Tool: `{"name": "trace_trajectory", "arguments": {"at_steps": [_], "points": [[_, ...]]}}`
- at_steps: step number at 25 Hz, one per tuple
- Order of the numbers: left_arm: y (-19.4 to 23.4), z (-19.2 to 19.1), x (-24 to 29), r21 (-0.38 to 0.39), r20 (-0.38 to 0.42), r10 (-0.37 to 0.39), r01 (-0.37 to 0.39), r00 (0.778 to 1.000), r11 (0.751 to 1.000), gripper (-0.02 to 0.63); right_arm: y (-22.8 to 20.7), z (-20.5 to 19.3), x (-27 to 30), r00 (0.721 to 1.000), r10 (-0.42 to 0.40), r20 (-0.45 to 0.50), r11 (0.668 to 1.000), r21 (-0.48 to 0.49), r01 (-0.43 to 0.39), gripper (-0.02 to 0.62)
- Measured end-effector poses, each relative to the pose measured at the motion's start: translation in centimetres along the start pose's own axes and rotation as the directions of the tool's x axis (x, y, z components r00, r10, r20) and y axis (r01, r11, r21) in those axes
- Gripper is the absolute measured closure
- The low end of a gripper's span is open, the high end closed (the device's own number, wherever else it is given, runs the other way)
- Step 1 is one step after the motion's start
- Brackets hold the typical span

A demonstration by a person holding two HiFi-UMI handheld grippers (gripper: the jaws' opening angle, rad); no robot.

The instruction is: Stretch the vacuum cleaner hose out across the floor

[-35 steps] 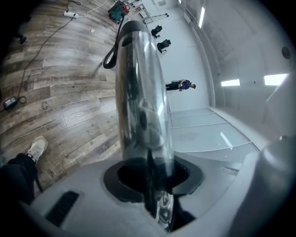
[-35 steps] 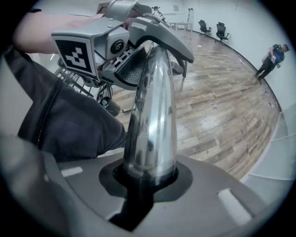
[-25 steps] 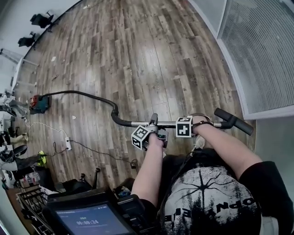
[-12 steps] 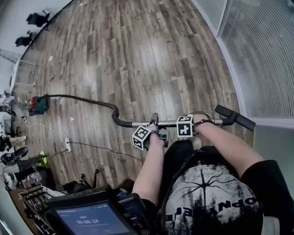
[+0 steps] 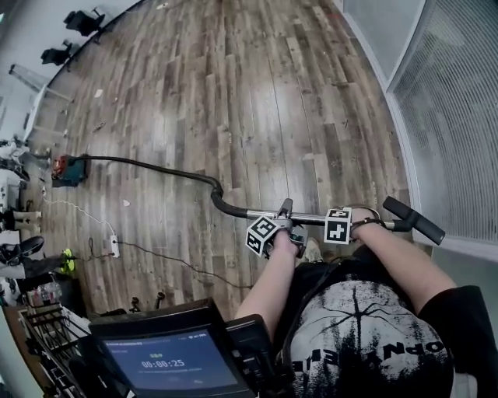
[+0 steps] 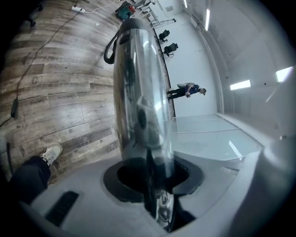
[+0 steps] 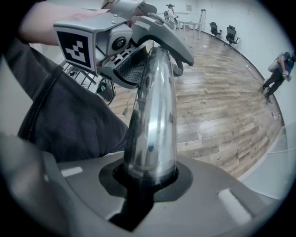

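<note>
A small red and teal vacuum cleaner (image 5: 68, 169) sits on the wood floor at the left. Its black hose (image 5: 156, 165) runs right in a shallow curve to a chrome wand (image 5: 311, 218), which ends in a black handle (image 5: 414, 220). My left gripper (image 5: 285, 215) is shut on the wand near the hose end. My right gripper (image 5: 359, 222) is shut on it nearer the handle. In the left gripper view the chrome wand (image 6: 138, 92) rises out of the jaws toward the hose (image 6: 110, 48). In the right gripper view the wand (image 7: 155, 115) leads to the left gripper (image 7: 134, 51).
A white power strip (image 5: 115, 246) with cables lies on the floor at the left. Office chairs (image 5: 84, 22) stand at the far wall. A blinded glass wall (image 5: 459, 116) runs along the right. A screen device (image 5: 175, 361) hangs below me. A person (image 6: 186, 90) stands far off.
The wand and both grippers have shifted right and away from the vacuum cleaner. The hose now lies longer and straighter across the floor. Both grips are unchanged.
</note>
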State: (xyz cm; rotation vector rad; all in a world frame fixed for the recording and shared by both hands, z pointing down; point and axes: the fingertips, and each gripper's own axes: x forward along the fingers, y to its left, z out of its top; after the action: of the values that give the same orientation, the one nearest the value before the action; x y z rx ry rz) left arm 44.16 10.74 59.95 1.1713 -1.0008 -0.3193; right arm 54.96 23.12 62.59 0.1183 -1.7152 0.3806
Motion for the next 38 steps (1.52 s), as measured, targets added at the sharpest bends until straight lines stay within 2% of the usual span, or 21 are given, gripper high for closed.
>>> {"name": "trace_trajectory", "arguments": {"at_steps": [4, 10, 15, 19, 23, 25, 27, 30, 32, 35, 38], "points": [[-1.0, -0.2, 2.0, -0.009, 0.025, 0.004, -0.004, 1.000, 1.000, 0.489, -2.3, -1.1, -0.4, 1.000, 0.011, 0.004, 1.000, -0.013, -0.010, 0.515], [-2.5, -2.7, 4.3, -0.019, 0.092, 0.015, -0.014, 0.996, 1.000, 0.491, -4.0, -4.7, -1.5, 0.999, 0.036, 0.013, 0.999, -0.031, -0.035, 0.515], [-4.0, -5.3, 7.4, 0.041, 0.145, -0.067, 0.061, 0.987, 0.997, 0.482, -6.5, -8.5, -1.2, 0.999, 0.039, 0.033, 0.998, -0.054, -0.037, 0.517], [-5.2, -7.3, 9.3, 0.133, 0.099, -0.094, 0.080, 0.991, 0.988, 0.435, -8.8, -10.4, -1.4, 0.998, 0.054, 0.036, 0.997, -0.059, -0.052, 0.517], [-5.1, -10.7, 10.5, 0.162, 0.056, -0.073, 0.063, 0.996, 0.985, 0.383, -11.1, -13.3, -1.1, 0.998, 0.054, 0.024, 0.998, -0.039, -0.053, 0.517], [-4.1, -13.0, 10.6, 0.206, 0.021, -0.040, 0.035, 0.999, 0.978, 0.379, -11.5, -14.9, 0.0, 0.998, 0.059, 0.022, 0.998, -0.023, -0.058, 0.517], [-3.2, -14.3, 11.0, 0.276, -0.019, 0.003, 0.002, 1.000, 0.961, 0.390, -12.5, -16.0, 1.2, 0.998, 0.058, 0.016, 0.998, -0.004, -0.058, 0.517], [-2.5, -15.5, 11.6, 0.386, -0.092, 0.041, -0.002, 0.995, 0.922, 0.491, -14.0, -17.3, 2.7, 0.999, 0.045, -0.005, 0.999, 0.018, -0.045, 0.517], [-2.4, -15.9, 12.2, 0.474, -0.158, 0.048, 0.034, 0.986, 0.880, 0.555, -14.9, -17.7, 3.4, 0.999, 0.025, -0.021, 1.000, 0.010, -0.025, 0.517], [-2.5, -15.4, 14.1, 0.560, -0.270, 0.058, 0.108, 0.961, 0.821, 0.606, -17.3, -17.3, 4.8, 0.999, -0.013, -0.036, 1.000, -0.026, 0.012, 0.517], [-2.7, -15.2, 16.3, 0.604, -0.353, 0.051, 0.186, 0.934, 0.775, 0.606, -19.7, -17.4, 7.2, 0.999, -0.018, -0.035, 0.999, -0.040, 0.017, 0.517]]}}
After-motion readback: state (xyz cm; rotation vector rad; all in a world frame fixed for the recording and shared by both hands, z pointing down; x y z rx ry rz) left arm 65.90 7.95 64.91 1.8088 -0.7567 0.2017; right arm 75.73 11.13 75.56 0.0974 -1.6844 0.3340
